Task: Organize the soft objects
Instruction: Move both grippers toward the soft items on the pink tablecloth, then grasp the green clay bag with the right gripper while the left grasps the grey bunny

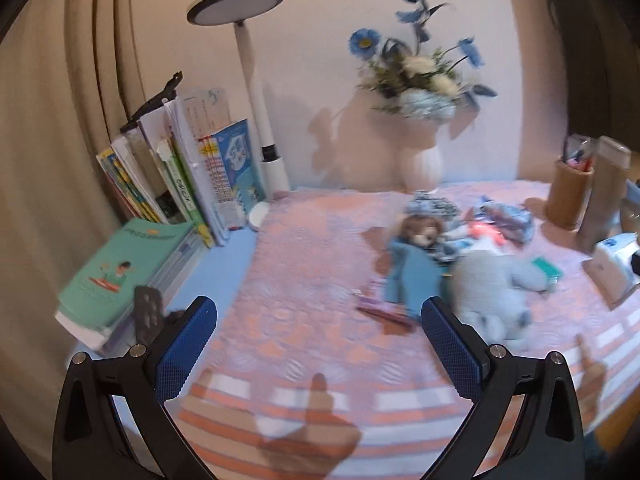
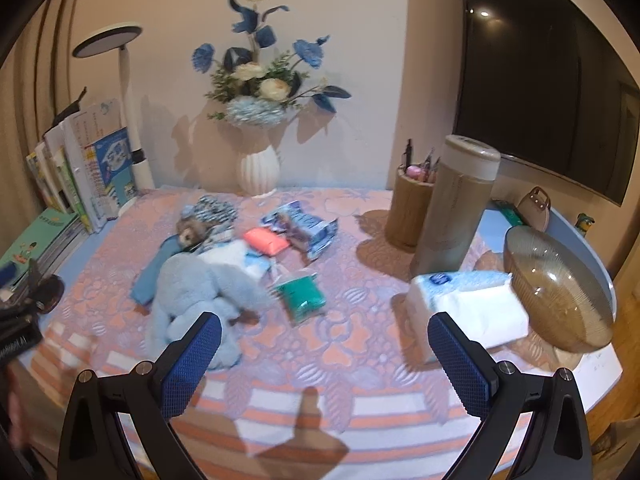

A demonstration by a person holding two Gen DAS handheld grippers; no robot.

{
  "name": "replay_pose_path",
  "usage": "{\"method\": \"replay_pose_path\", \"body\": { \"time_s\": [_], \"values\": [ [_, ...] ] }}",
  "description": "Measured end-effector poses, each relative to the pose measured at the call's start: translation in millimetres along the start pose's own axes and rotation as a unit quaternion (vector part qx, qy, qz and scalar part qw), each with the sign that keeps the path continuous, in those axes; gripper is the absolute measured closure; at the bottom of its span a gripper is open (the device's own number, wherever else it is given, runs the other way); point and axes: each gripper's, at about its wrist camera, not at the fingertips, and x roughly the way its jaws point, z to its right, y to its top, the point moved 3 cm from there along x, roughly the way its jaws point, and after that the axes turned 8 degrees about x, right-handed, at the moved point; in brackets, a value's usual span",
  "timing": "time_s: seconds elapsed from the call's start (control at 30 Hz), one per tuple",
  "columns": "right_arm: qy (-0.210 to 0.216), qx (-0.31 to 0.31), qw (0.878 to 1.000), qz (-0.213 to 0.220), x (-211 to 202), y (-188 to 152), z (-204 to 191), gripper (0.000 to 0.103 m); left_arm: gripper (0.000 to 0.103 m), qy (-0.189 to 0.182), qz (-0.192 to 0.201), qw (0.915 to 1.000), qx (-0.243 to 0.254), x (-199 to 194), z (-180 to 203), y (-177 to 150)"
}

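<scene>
Both grippers spread, empty: left gripper (image 1: pixel 320 344), right gripper (image 2: pixel 324 356). Grey plush (image 2: pixel 200 288) frame centre-left, overlapping doll (image 2: pixel 188 236). Risk: grabbing plush drags doll and green packet (image 2: pixel 302 296) along.

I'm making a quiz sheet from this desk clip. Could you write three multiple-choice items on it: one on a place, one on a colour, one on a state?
1. Where does the white ribbed vase stand?
A. at the back by the wall
B. on the book stack
C. beside the tissue pack

2. What colour is the small packet nearest the grey-blue plush toy?
A. yellow
B. green
C. black

3. How are the right tongs?
A. shut on the plush toy
B. shut on nothing
C. open, holding nothing

Answers:
1 A, the vase stands against the wall behind the patterned cloth.
2 B, the packet right of the plush is green.
3 C, the blue pads stand wide apart with only cloth between them.
</scene>
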Motion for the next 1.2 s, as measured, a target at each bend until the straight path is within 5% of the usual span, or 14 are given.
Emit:
{"method": "replay_pose_path", "body": {
  "time_s": [0.17,0.27,0.4,0.6,0.87,0.9,0.93,1.03,1.2],
  "values": [
    [0.057,-0.016,0.998,-0.037,23.2,11.8,-7.6,0.0,0.003,-0.111,-0.035,0.993,-0.022,36.8,-0.2,10.3],
    [0.035,-0.045,0.997,-0.059,43.6,7.2,-12.9,0.0,0.004,-0.199,-0.053,0.9783,-0.023,52.6,28.7,10.7],
    [0.038,-0.08,0.988,-0.126,85.0,-6.1,-16.8,0.025,0.007,-0.272,-0.078,0.9589,-0.02,74.2,77.5,9.4],
    [0.039,-0.087,0.982,-0.16,135.2,-2.3,-11.9,0.029,0.007,-0.292,-0.095,0.9517,0.006,100.6,115.6,21.5],
    [0.045,-0.077,0.975,-0.205,191.3,-2.6,-12.3,0.032,0.009,-0.277,-0.123,0.9523,0.036,123.8,148.8,16.0],
    [0.051,-0.074,0.973,-0.213,195.0,-4.7,-11.5,0.043,0.014,-0.274,-0.123,0.9531,0.039,124.0,150.9,15.6],
    [0.056,-0.071,0.971,-0.219,197.4,-6.3,-11.3,0.059,0.03,-0.272,-0.123,0.9536,0.043,123.7,151.7,15.1],
    [0.058,-0.069,0.972,-0.216,193.3,-5.9,-8.9,0.063,0.045,-0.269,-0.119,0.955,0.041,119.3,150.7,15.7],
    [0.068,-0.053,0.978,-0.192,165.8,-0.8,-1.7,0.064,0.046,-0.264,-0.105,0.9584,0.026,100.0,137.8,17.2]
  ]
}}
